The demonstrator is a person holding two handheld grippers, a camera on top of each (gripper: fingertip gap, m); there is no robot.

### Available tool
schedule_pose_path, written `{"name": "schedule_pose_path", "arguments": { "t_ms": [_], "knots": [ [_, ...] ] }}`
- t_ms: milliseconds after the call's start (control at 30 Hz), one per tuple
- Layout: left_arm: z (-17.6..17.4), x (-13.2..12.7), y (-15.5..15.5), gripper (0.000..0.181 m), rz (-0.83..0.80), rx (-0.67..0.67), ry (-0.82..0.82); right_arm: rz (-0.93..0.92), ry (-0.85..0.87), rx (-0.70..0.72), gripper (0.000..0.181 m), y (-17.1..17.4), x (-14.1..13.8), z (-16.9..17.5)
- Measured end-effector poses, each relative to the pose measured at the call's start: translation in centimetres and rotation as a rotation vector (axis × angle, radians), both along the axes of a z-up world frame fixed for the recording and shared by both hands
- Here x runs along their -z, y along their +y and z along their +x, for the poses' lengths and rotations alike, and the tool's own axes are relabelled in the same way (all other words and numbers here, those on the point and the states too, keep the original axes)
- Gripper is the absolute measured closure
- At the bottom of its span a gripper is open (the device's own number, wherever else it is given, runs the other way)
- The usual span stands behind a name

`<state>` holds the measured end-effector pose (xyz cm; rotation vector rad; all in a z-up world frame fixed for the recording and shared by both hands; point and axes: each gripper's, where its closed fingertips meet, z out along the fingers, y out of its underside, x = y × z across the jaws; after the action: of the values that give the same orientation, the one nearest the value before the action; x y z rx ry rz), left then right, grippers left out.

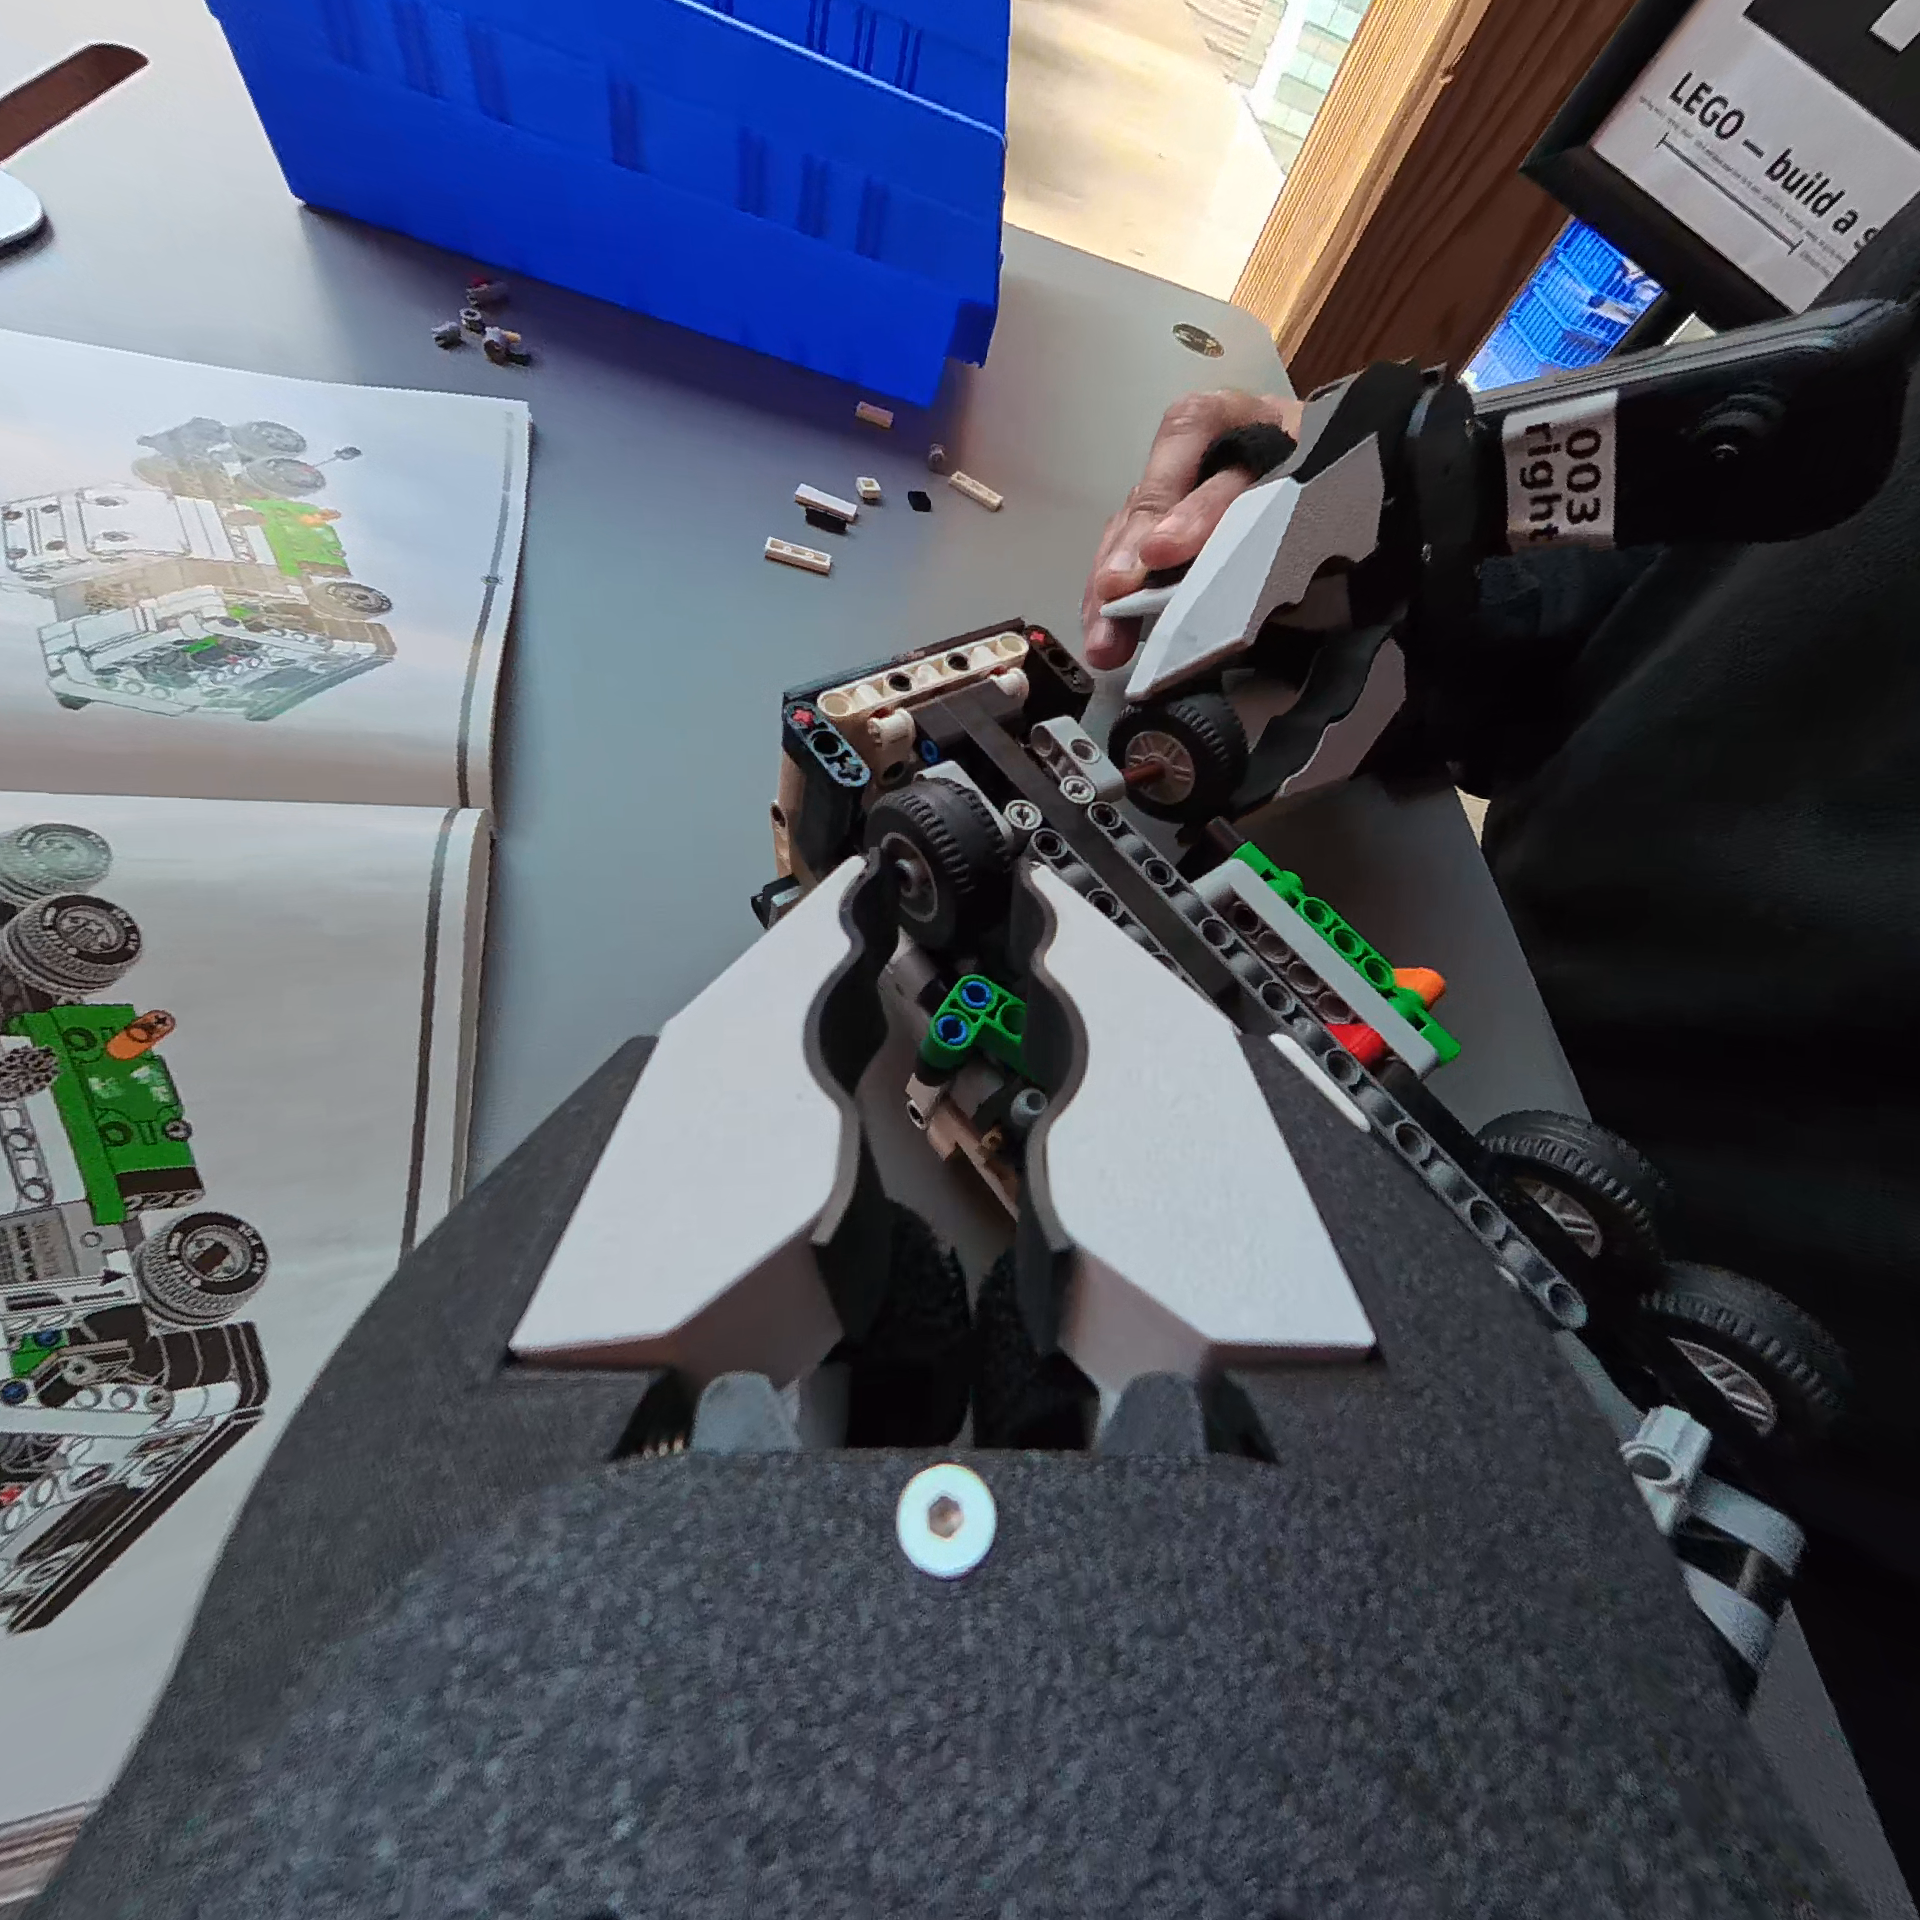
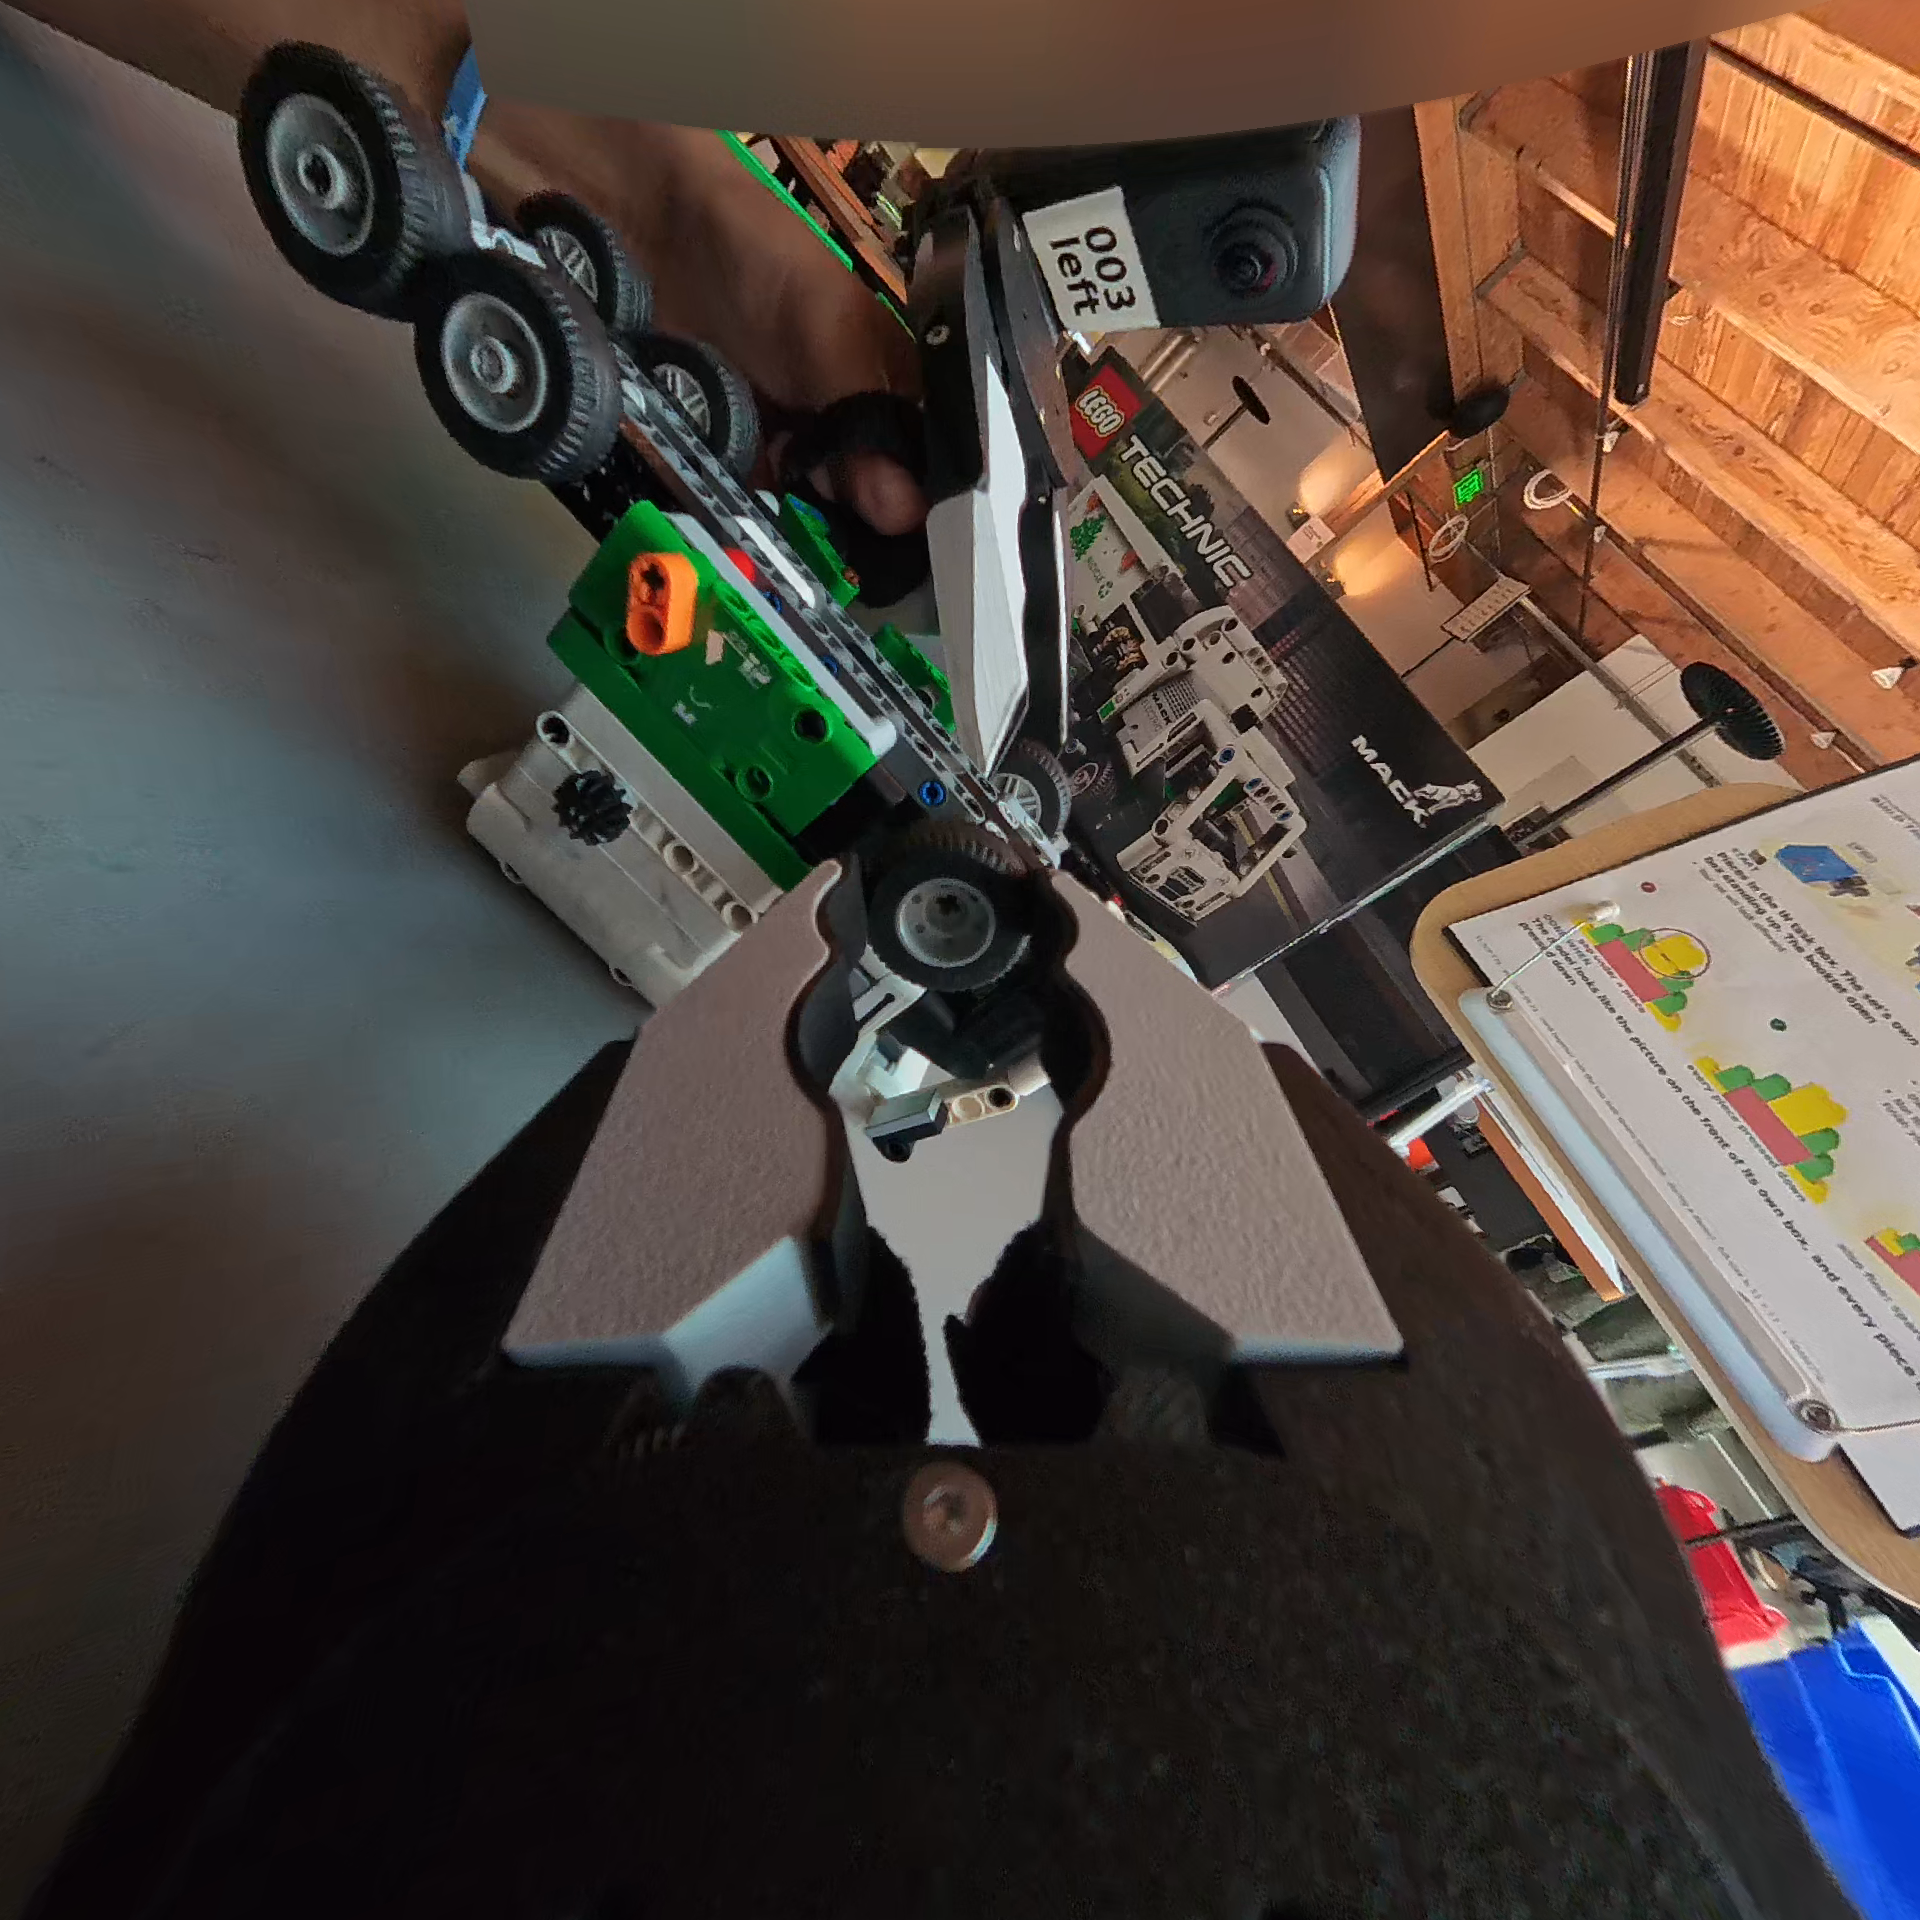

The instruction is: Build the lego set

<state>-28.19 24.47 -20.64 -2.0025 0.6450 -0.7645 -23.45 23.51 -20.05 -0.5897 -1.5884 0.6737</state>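
Observation:
A half-built lego truck chassis (image 1: 1195,914) of dark grey beams, with a green block (image 1: 1340,935) and black rear wheels (image 1: 1579,1195), is held tilted above the table. My left gripper (image 1: 951,873) is shut on one front wheel (image 1: 935,862). My right gripper (image 1: 1190,743) comes from the upper right and is shut on the opposite front wheel (image 1: 1179,748). In the right wrist view my right gripper (image 2: 945,883) clasps that wheel (image 2: 945,925). There the left gripper (image 2: 1013,769) reaches in from above, past the green block (image 2: 717,675).
An open instruction booklet (image 1: 239,582) lies at the left on the grey table (image 1: 644,623). A blue bin (image 1: 644,156) stands at the back. Small loose pieces (image 1: 831,509) lie in front of it. The set's box (image 2: 1247,675) and a clipboard sheet (image 2: 1714,1091) stand behind. The left gripper's tips are roughly 6 centimeters from the right gripper's.

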Motion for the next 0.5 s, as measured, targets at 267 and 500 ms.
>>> {"name": "schedule_pose_path", "arguments": {
  "t_ms": [267, 500],
  "knots": [
    [-0.39, 0.04, 0.06, 0.162, 0.024, -0.035, 0.062, 0.024, -0.011, 0.106, 0.151, 0.30, 0.09, -0.41],
    [-0.64, 0.24, 0.23, 0.162, 0.059, -0.068, 0.162, -0.016, -0.031, 0.145, 0.151, 0.72, 0.26, -0.64]
  ]
}}
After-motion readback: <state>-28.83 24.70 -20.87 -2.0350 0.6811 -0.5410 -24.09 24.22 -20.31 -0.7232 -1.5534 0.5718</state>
